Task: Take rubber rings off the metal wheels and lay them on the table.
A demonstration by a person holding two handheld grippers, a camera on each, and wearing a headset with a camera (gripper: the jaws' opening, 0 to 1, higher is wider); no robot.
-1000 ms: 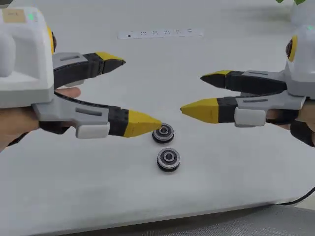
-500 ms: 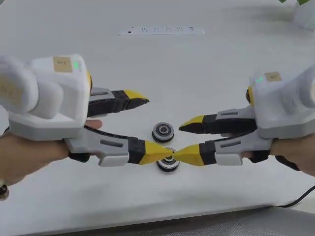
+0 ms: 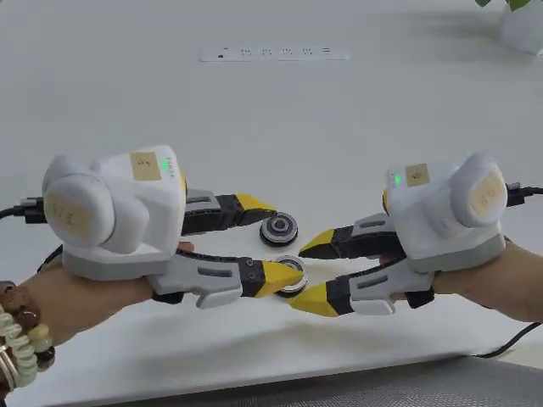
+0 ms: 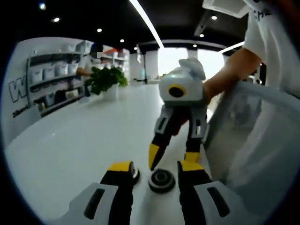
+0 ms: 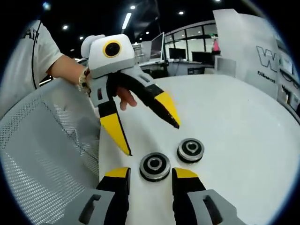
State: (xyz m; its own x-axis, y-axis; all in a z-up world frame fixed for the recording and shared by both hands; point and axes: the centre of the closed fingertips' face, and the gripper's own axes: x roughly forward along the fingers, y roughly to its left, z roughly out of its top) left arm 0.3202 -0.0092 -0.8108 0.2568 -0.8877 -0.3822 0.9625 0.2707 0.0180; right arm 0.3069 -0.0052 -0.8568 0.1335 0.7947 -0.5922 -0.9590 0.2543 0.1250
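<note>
Two small metal wheels with black rubber rings lie flat on the white table (image 3: pixel 356 127). The near wheel (image 3: pixel 293 271) (image 4: pixel 161 180) (image 5: pixel 154 166) sits between both grippers' yellow tips. The far wheel (image 3: pixel 280 229) (image 4: pixel 135 174) (image 5: pixel 191 150) lies just behind it. My left gripper (image 3: pixel 273 240) (image 4: pixel 155 166) comes in from the left, open, its lower jaw tip overlapping the near wheel. My right gripper (image 3: pixel 305 275) (image 5: pixel 151 173) comes in from the right, open, its jaws straddling the near wheel without closing on it. Each gripper shows in the other's view, the right gripper (image 4: pixel 172 157) and the left gripper (image 5: pixel 149 133).
A white power strip (image 3: pixel 273 54) lies at the back of the table. A potted plant (image 3: pixel 517 17) (image 4: pixel 105 79) stands at the far right corner. The table's front edge (image 3: pixel 280 373) runs close below the grippers, with a grey mesh chair (image 5: pixel 47 140) beyond it.
Both grippers have come down and inward from either side until their tips meet around the near wheel. Neither wheel has moved.
</note>
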